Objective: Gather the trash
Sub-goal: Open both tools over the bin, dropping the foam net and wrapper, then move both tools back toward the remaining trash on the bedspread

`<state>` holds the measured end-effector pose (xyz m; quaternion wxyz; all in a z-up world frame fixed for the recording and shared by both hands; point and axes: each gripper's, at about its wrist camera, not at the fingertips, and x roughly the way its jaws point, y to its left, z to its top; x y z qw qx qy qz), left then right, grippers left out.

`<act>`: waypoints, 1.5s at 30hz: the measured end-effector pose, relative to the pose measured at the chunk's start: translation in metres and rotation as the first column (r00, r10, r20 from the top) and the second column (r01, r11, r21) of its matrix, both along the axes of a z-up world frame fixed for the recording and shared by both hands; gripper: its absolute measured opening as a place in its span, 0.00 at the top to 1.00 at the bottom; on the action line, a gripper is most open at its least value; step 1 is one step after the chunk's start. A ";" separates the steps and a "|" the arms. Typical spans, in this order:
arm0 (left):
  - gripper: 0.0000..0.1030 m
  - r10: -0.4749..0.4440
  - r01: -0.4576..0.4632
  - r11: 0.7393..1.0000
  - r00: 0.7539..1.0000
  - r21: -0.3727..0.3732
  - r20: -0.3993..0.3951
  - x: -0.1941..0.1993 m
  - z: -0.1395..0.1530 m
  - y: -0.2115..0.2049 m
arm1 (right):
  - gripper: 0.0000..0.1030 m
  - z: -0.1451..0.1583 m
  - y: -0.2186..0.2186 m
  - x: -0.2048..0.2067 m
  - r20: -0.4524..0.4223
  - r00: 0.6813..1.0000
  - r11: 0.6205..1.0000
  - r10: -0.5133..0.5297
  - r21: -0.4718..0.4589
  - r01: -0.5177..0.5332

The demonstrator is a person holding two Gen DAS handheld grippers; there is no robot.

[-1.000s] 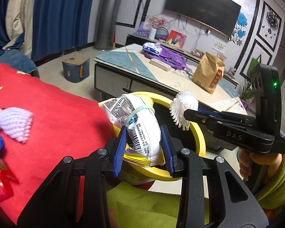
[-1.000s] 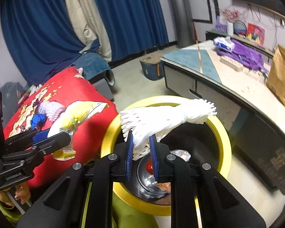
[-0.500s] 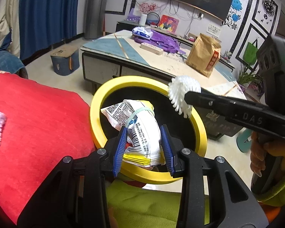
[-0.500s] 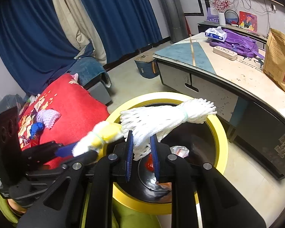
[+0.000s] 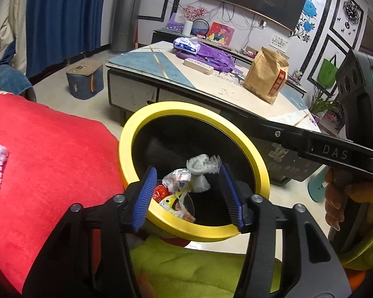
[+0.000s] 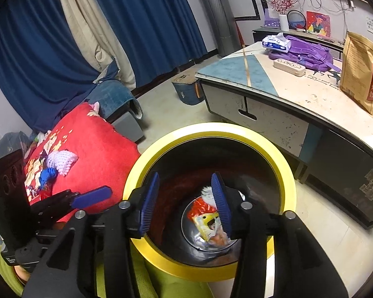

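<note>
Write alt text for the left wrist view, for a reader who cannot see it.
The left gripper, its jaws opening and empty, hangs over a yellow-rimmed bin with wrappers and a white foam net lying at the bottom. The right gripper reaches across the rim from the right; a red blanket lies left, a low table behind.

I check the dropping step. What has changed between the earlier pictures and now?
Both tongs, left and right, are opening and empty: the snack wrapper and white foam net fell into the yellow-rimmed bin. The bin stayed; a foam net remains on the red cushion.
</note>
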<state>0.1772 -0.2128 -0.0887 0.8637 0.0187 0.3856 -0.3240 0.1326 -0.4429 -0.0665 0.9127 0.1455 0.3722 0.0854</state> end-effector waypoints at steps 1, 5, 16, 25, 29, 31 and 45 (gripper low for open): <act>0.48 0.007 -0.007 1.000 1.000 0.000 0.005 0.000 0.001 0.002 | 0.53 0.001 0.000 0.000 0.003 1.000 1.000 -0.005 -0.002 0.005; 0.31 0.046 -0.046 0.999 0.999 -0.009 0.027 -0.002 0.009 0.012 | 0.46 0.004 0.000 -0.002 0.019 1.000 1.000 -0.019 -0.014 0.019; 0.10 0.187 -0.183 0.982 0.977 -0.045 0.105 -0.011 0.034 0.050 | 0.30 0.024 0.012 -0.015 0.116 0.993 0.996 -0.029 -0.081 0.039; 0.10 0.286 -0.280 0.958 0.940 -0.059 0.184 -0.020 0.054 0.079 | 0.28 0.036 0.028 -0.024 0.178 0.984 0.995 -0.004 -0.100 0.022; 0.10 0.319 -0.312 0.948 0.924 -0.068 0.211 -0.022 0.062 0.090 | 0.27 0.045 0.037 -0.029 0.218 0.976 0.995 0.013 -0.098 0.008; 0.10 0.333 -0.325 0.943 0.915 -0.071 0.227 -0.024 0.065 0.094 | 0.26 0.049 0.042 -0.032 0.240 0.970 0.995 0.023 -0.097 0.000; 0.10 0.432 -0.429 0.900 0.849 -0.079 0.304 -0.031 0.078 0.136 | 0.20 0.062 0.092 -0.044 0.298 0.947 0.988 0.122 -0.132 -0.085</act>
